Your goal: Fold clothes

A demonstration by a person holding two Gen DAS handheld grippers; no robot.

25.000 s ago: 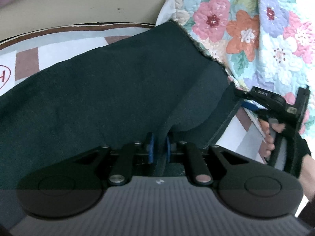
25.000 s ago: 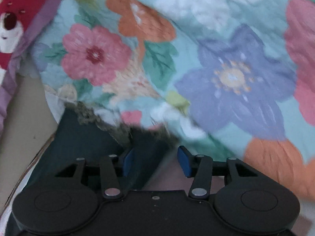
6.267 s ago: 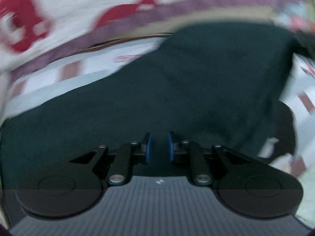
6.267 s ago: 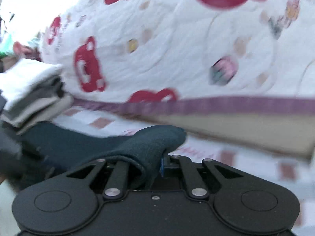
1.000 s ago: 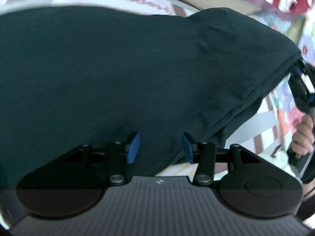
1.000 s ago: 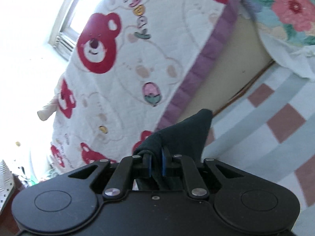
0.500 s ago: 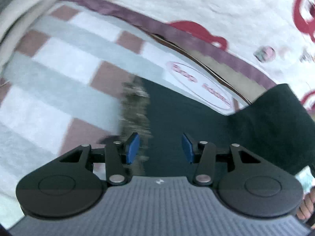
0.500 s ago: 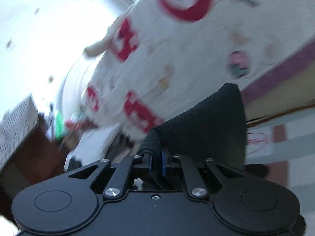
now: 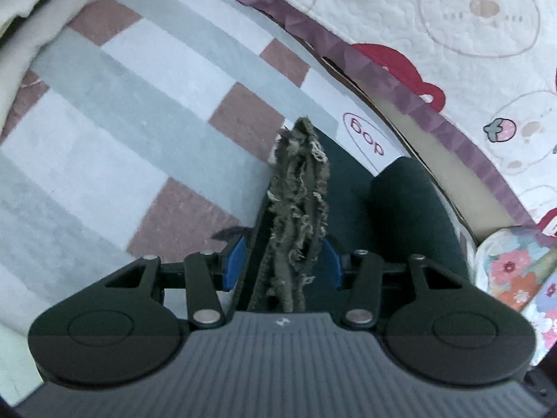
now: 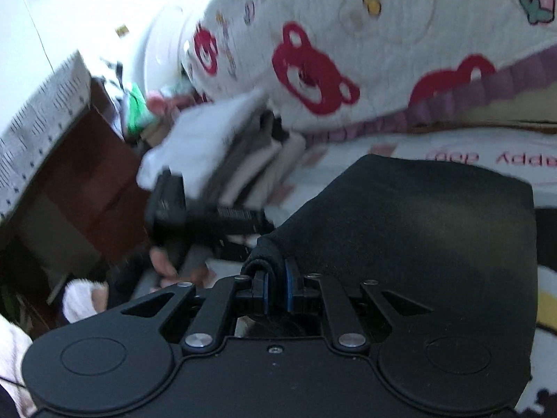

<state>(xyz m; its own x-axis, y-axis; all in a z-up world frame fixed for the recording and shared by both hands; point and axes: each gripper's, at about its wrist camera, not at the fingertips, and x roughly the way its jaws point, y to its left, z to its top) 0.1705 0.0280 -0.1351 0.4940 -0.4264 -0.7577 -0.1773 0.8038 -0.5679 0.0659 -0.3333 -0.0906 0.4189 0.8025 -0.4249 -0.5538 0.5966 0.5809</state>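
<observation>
My left claw stands partly spread, the dark garment's frayed hem lying between its blue pads; whether they press it I can't quite tell. My right claw is nearly closed, pinching a fold of that garment, which drapes rightward over the checked bedsheet.

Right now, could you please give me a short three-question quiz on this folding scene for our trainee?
1. True or false: the right gripper is shut on the dark garment.
2. What lies between the left gripper's blue pads? A) frayed hem B) a sock C) nothing
3. Name the printed animal on the white quilt.

Key: 1 true. 2 A, the frayed hem. 3 bear.
</observation>
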